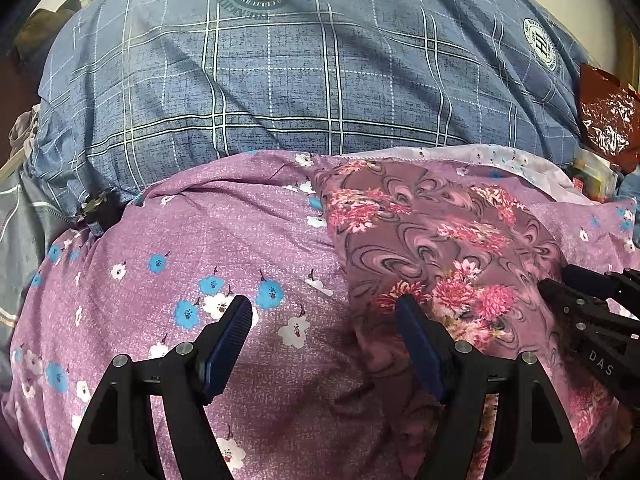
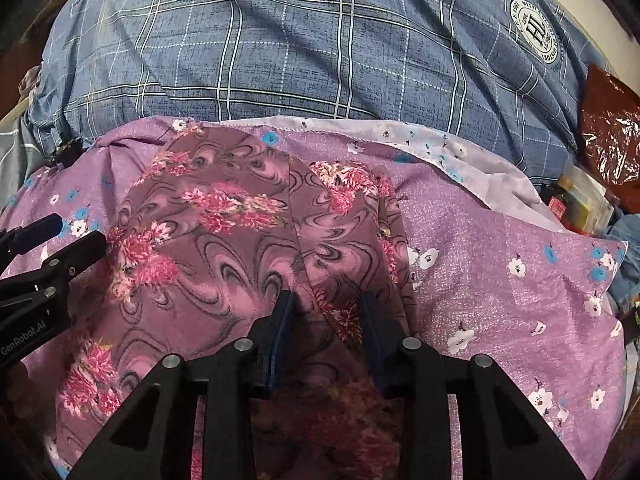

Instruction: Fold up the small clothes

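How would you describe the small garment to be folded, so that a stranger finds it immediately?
Start at the large blue plaid quilt; in front of it lies a lilac sheet with small blue and white flowers. On that sheet rests the small garment: darker mauve, with swirls and pink flower clusters instead of scattered little blossoms.

The left gripper (image 1: pixel 324 312) points downward with its jaws spread wide and nothing between them. The right gripper (image 2: pixel 326 306) tilts down more steeply, its jaws narrowed, perhaps pinching cloth between them.
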Demonstrator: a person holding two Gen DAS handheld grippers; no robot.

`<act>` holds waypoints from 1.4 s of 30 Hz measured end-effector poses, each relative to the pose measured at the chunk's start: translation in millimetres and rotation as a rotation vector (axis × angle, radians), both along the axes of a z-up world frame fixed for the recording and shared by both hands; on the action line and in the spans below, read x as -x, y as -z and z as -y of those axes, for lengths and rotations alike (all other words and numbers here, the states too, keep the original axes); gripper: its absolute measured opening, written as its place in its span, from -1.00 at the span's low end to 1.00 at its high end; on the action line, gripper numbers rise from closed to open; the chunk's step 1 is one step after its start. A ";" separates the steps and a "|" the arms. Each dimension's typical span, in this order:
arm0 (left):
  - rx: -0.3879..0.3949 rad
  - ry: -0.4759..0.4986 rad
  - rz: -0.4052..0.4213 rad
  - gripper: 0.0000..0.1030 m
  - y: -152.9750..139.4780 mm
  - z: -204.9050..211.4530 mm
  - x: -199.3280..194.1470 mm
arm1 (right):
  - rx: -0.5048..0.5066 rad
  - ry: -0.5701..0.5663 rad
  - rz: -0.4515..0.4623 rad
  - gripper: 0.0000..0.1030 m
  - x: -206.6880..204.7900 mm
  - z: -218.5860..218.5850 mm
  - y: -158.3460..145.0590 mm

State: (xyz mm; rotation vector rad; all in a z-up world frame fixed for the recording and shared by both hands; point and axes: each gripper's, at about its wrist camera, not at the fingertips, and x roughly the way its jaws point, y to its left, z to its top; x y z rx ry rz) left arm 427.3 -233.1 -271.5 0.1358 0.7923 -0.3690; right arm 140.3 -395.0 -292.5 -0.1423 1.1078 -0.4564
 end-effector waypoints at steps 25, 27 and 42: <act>-0.003 0.003 -0.007 0.43 1.1 2.4 0.0 | 0.025 -0.012 -0.009 -0.32 -2.1 -2.4 1.8; -0.003 0.003 -0.007 0.43 1.0 2.5 -0.1 | 0.027 -0.013 -0.009 -0.32 -2.4 -2.3 2.2; 0.004 0.003 -0.028 0.43 2.9 1.6 -2.0 | 0.051 -0.026 -0.018 -0.31 -3.7 -4.6 4.1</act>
